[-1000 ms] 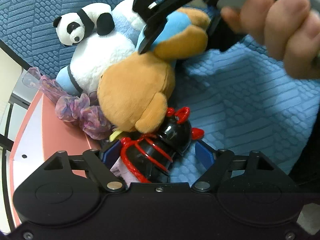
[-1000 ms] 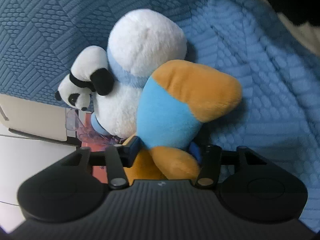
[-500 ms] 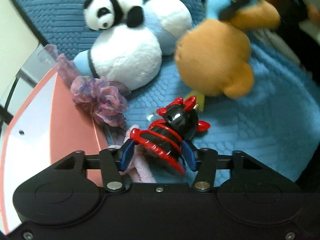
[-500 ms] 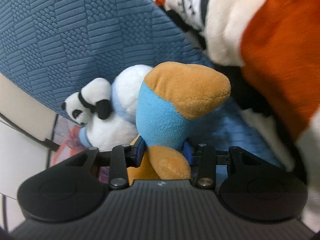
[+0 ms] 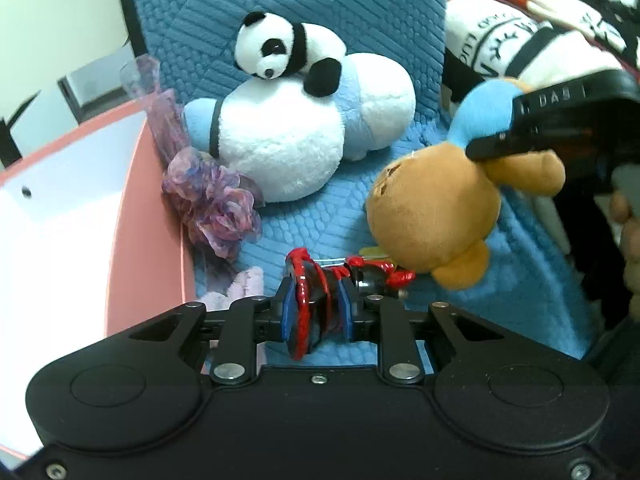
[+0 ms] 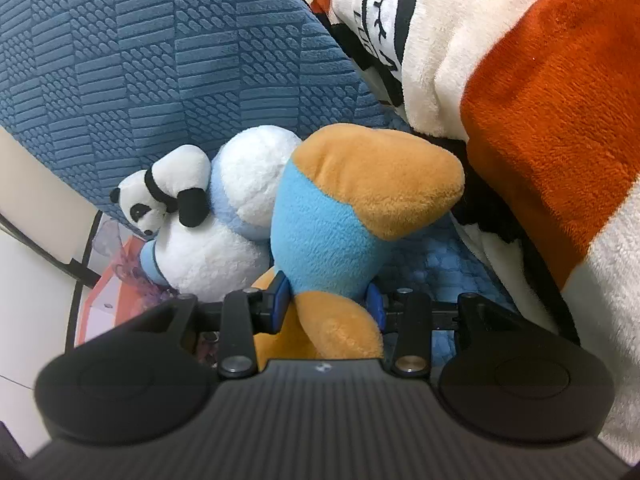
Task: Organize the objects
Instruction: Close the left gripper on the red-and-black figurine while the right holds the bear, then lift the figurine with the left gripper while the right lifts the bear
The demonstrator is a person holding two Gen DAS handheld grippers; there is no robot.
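Left gripper [image 5: 316,308]: blue pads clamped on one glossy black toy figure with red ribs [image 5: 320,284], lying on quilted light-blue cover [image 5: 304,216]. Right gripper [image 6: 326,300]: pads pinching one tan-and-blue plush toy [image 6: 340,216], head hanging down. One white-and-pale-blue plush [image 5: 296,140] on cover, one small panda plush [image 5: 284,50] atop it. One purple gauze flower [image 5: 216,196] beside pink box wall [image 5: 148,216]. Dark-blue textured backrest [image 6: 160,60]. Orange-white fleece [image 6: 540,100] at right.

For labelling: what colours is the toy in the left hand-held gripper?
Glossy black with red trim, clearest in left wrist view.
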